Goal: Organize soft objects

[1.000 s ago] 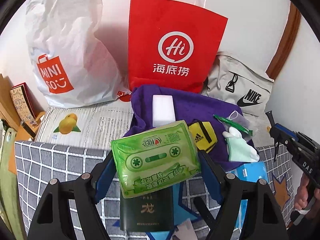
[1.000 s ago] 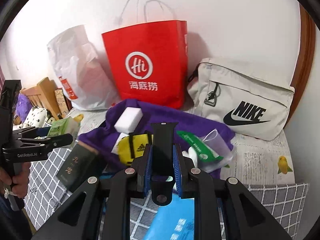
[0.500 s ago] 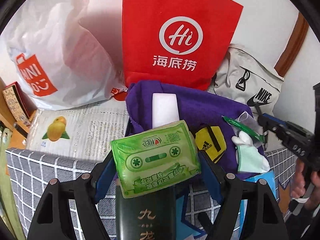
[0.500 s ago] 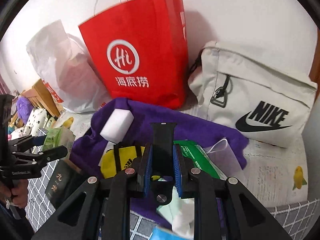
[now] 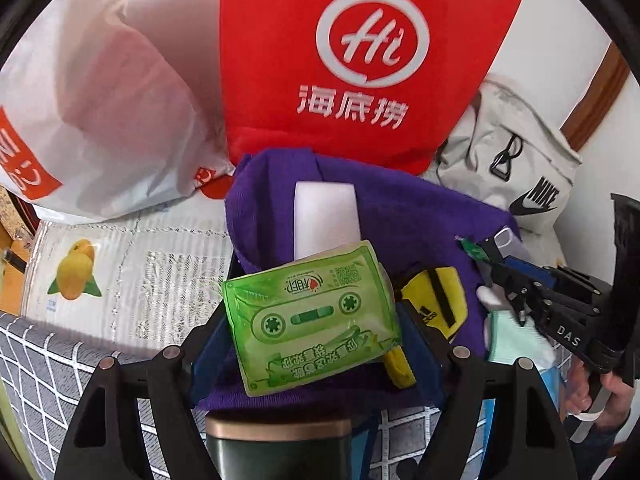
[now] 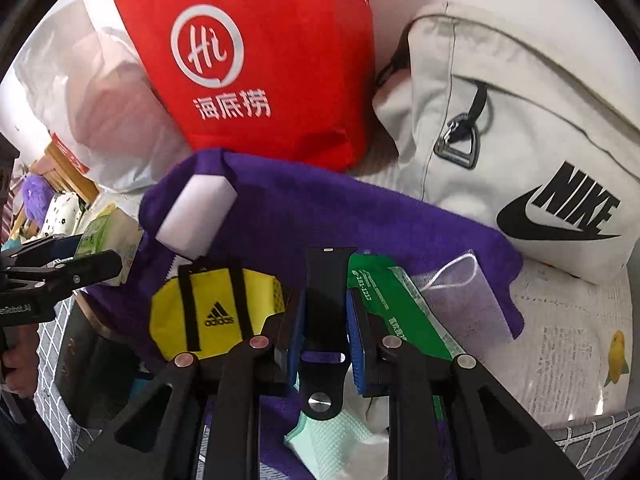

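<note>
My left gripper is shut on a green tissue pack printed like a cassette, held above the near edge of a purple towel. My right gripper is shut on a black watch strap over the same towel. On the towel lie a white sponge block, a yellow Adidas pouch, a green-packed face mask and a mint glove. The right gripper shows in the left wrist view; the left gripper with the pack shows in the right wrist view.
A red Haidilao paper bag, a white Miniso plastic bag and a grey Nike bag stand against the wall behind the towel. A dark green box lies under my left gripper. Lemon-print cloth and grey checked bedding cover the surface.
Both grippers have moved forward toward the towel and the bags, which now look larger. Each still holds the same thing.
</note>
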A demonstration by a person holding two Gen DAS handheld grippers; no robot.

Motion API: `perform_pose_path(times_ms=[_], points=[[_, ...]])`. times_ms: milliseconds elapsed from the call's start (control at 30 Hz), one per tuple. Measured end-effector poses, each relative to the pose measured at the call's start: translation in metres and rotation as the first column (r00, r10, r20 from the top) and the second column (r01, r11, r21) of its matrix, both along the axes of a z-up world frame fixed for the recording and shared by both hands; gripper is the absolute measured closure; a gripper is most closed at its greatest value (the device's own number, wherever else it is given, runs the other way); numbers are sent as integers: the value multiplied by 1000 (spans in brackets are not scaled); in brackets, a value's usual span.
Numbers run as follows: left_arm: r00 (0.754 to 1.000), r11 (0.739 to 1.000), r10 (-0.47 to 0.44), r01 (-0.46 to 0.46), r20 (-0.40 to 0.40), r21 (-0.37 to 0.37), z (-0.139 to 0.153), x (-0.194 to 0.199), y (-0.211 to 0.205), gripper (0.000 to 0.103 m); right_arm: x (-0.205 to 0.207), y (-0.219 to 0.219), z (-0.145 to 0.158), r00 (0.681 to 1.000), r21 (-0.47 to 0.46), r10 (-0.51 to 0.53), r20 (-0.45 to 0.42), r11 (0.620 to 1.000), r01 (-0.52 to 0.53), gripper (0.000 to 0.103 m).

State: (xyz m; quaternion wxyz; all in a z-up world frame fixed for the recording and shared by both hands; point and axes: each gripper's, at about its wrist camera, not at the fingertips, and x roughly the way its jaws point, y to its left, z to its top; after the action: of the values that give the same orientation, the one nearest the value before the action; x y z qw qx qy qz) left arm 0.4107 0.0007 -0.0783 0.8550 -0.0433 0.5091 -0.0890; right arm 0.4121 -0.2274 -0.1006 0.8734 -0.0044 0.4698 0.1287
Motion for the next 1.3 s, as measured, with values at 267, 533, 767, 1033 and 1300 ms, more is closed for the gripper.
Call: perform_pose_path(times_ms=[267,533,767,1033,1300], points=[[1000,1000,-19,19,-16,-4,-16,11,-7,26,2,-2,-5,1000,-18,2,-7,1000,-2,74],[999,999,-37,37,-24,9,-30,20,-16,25,3,-11,4,999,-25,-37,23,999,38,51],[999,999,-16,15,-48,-29,-36,21,-13,23,-3,-8,10,999,-22,-33,37,999,34,51],[999,996,-23,21,-22,-89,-24,9,-5,23,-12,10,12,999,-34,9,33,999,-8,51],[1000,994,-5,4,-5,-108,-9,7,-10,19,-25,15,20,999,-34,25,48,999,-23,51]])
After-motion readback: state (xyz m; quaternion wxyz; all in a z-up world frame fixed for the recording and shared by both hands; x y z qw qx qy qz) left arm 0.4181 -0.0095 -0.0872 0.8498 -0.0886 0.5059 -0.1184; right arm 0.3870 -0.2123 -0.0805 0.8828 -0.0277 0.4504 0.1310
